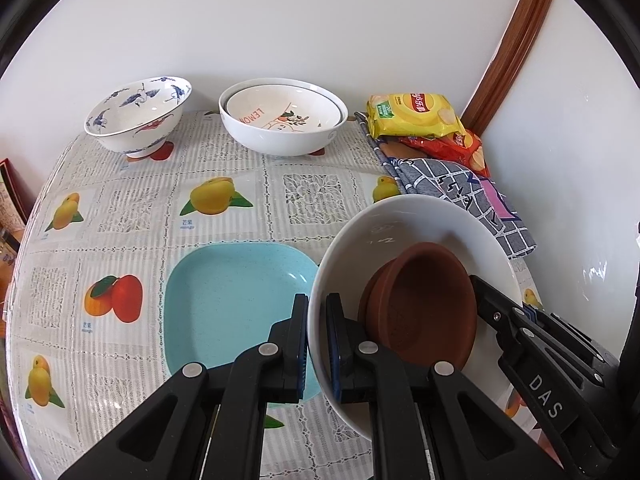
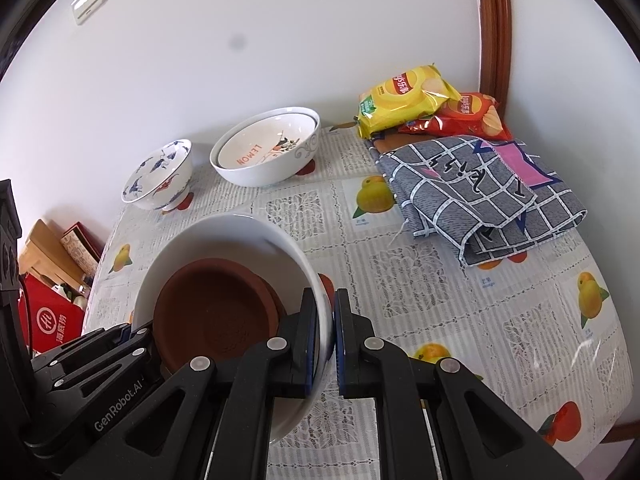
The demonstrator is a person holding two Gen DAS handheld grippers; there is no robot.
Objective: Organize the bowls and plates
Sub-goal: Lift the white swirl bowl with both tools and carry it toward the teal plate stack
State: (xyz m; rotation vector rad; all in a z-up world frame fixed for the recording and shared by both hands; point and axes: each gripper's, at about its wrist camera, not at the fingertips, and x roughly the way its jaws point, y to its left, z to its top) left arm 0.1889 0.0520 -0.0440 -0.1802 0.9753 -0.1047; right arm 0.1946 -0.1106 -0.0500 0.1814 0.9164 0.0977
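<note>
A plain white bowl (image 1: pixel 404 224) (image 2: pixel 224 236) hangs above the table, held from both sides. My left gripper (image 1: pixel 317 312) is shut on its left rim and my right gripper (image 2: pixel 325 308) is shut on its right rim. Inside it lie two stacked brown clay dishes (image 1: pixel 424 308) (image 2: pixel 216 312). A light blue square plate (image 1: pixel 232 300) lies on the table just left of the bowl. At the back by the wall stand a blue-patterned bowl (image 1: pixel 140 114) (image 2: pixel 160 176) and two nested white bowls (image 1: pixel 282 120) (image 2: pixel 266 150), the inner one marked LEMON.
Yellow and red chip bags (image 1: pixel 416 114) (image 2: pixel 408 98) and a folded grey checked cloth (image 1: pixel 460 192) (image 2: pixel 480 184) fill the back right corner. The fruit-print tablecloth (image 1: pixel 120 240) (image 2: pixel 440 300) covers the table. Boxes (image 2: pixel 52 280) stand beyond its left edge.
</note>
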